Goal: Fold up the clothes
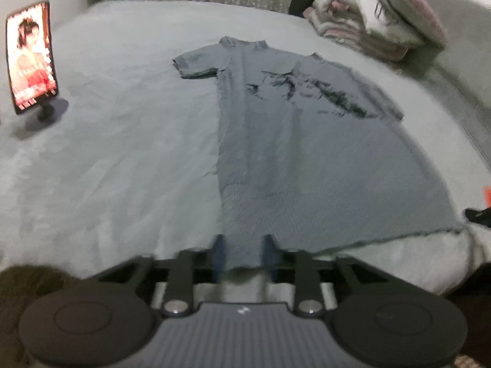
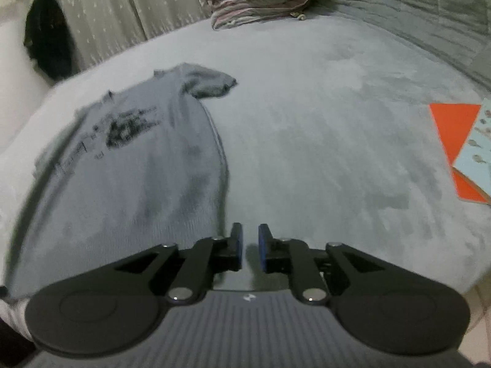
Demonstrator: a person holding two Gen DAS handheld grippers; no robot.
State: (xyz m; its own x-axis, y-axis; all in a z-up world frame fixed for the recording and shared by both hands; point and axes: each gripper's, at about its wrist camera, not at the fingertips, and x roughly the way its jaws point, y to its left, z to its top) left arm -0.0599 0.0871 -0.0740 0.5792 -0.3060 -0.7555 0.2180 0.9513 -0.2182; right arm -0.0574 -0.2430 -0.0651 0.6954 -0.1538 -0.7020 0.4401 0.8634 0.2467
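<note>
- The grey T-shirt (image 1: 285, 141) is lying flat on the bed (image 1: 116, 153), hem toward the near edge, collar toward the far edge.
- The left gripper (image 1: 244, 253) is reaching low over the near edge, its fingers standing apart either side of the hem's left corner; actual grip cannot be told.
- The right gripper (image 2: 250, 245) is hovering just beside the shirt's right edge, jaws slightly parted, holding nothing.

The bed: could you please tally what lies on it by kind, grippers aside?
Grey T-shirt: 1
Phone on stand: 1
Stack of folded bedding: 1
Orange board: 1
Pale blue patterned card: 1
Total: 5
</note>
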